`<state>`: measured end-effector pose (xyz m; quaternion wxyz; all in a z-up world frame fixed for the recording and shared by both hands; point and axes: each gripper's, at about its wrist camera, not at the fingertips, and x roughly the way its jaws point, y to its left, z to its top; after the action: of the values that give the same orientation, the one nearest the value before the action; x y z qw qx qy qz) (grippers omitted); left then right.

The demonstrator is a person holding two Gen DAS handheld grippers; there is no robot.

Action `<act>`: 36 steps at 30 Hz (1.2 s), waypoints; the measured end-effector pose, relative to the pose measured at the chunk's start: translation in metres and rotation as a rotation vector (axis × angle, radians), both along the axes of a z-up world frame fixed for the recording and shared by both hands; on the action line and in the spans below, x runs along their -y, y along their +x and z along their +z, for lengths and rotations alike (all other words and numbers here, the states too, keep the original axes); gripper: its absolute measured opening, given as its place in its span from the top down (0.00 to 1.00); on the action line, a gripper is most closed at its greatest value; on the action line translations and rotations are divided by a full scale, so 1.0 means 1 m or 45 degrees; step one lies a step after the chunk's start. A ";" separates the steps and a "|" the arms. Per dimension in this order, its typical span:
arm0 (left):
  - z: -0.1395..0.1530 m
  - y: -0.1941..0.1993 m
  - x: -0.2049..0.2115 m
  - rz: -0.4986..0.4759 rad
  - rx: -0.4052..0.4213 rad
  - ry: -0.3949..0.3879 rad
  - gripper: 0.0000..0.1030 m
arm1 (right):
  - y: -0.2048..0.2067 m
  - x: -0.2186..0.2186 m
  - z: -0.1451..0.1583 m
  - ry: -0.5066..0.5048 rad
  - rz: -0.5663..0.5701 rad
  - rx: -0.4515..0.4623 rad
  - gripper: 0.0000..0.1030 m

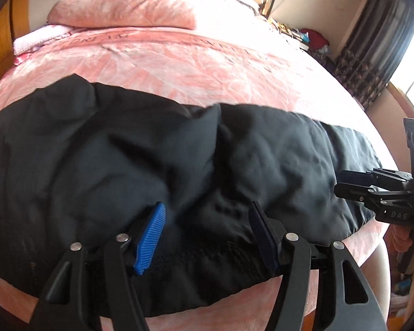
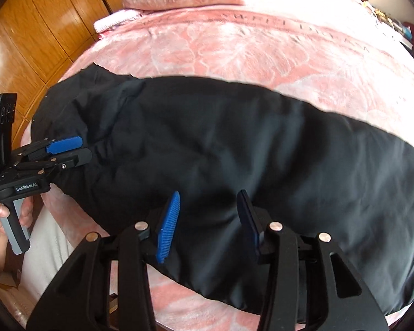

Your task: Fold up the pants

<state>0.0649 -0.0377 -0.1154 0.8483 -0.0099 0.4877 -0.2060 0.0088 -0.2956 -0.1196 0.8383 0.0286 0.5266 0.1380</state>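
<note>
Crumpled black fabric pants (image 1: 157, 162) lie across the near edge of a bed with a pink floral plush bedspread (image 1: 179, 60). The left gripper (image 1: 207, 231) hovers over the pants' elastic waistband, jaws spread wide, gripping nothing. The right gripper (image 2: 207, 220) hovers over the pants' leg section, likewise wide open, empty.

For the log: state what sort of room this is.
Most likely a home bedroom: black pants lie on a bed with a pink blanket, pillows at its head, a wooden wardrobe beside it.
</note>
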 end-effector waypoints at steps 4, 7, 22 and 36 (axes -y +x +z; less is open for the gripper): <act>0.016 -0.001 -0.031 0.093 0.108 0.083 0.38 | 0.039 -0.028 0.028 0.101 0.145 0.064 0.57; 0.016 0.005 -0.054 0.162 0.117 0.116 0.38 | 0.085 -0.064 0.033 0.207 0.287 0.076 0.57; -0.004 0.064 -0.128 0.430 0.037 0.140 0.34 | 0.169 -0.148 -0.029 0.205 0.469 -0.143 0.57; -0.014 0.070 -0.130 0.390 0.041 0.189 0.24 | 0.172 -0.161 -0.019 0.028 0.436 0.070 0.95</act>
<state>0.1346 0.0919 -0.1299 0.8760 -0.0182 0.4805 -0.0379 0.1804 -0.1345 -0.1386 0.8163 -0.0559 0.4992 0.2852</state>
